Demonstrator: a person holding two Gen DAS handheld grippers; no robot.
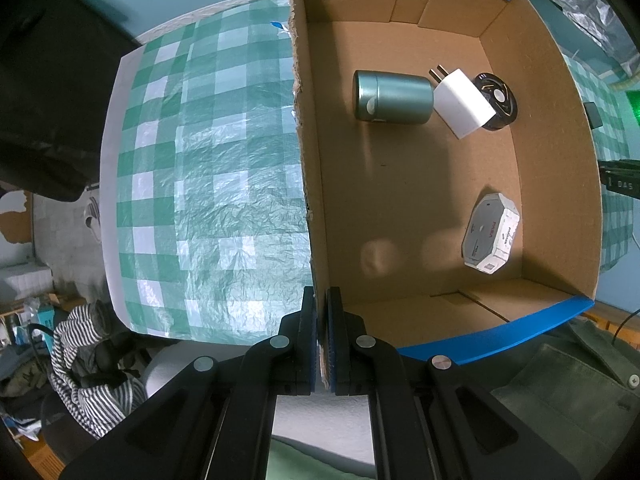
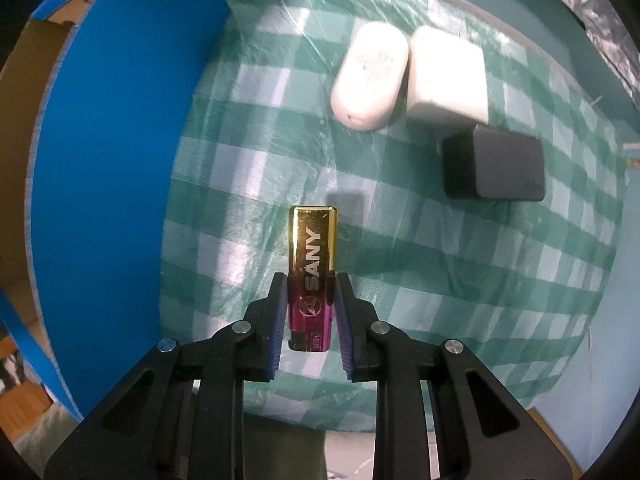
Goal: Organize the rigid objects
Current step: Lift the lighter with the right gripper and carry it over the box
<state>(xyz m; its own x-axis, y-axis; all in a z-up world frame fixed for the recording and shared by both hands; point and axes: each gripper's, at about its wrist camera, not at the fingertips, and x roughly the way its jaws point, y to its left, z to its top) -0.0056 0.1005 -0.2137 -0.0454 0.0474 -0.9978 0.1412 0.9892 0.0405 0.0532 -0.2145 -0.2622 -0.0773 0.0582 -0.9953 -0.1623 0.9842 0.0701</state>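
Note:
My left gripper [image 1: 321, 300] is shut on the left wall of an open cardboard box [image 1: 308, 168] with blue outer sides. Inside the box lie a green metal can [image 1: 392, 97], a white plug charger [image 1: 460, 104], a black round disc [image 1: 500, 100] and a white octagonal case [image 1: 490, 236]. My right gripper [image 2: 310, 284] is shut on a gold and pink lighter [image 2: 312, 268] marked SANY, held above the checked tablecloth [image 2: 440, 280]. The box's blue wall [image 2: 120, 168] stands to its left.
On the cloth ahead of the right gripper lie a white oval device [image 2: 368, 76], a white block charger [image 2: 448, 76] and a black block charger [image 2: 496, 164]. Striped fabric [image 1: 92, 368] and clutter sit below the table's left edge. A green-clad lap [image 1: 560, 380] is near the box.

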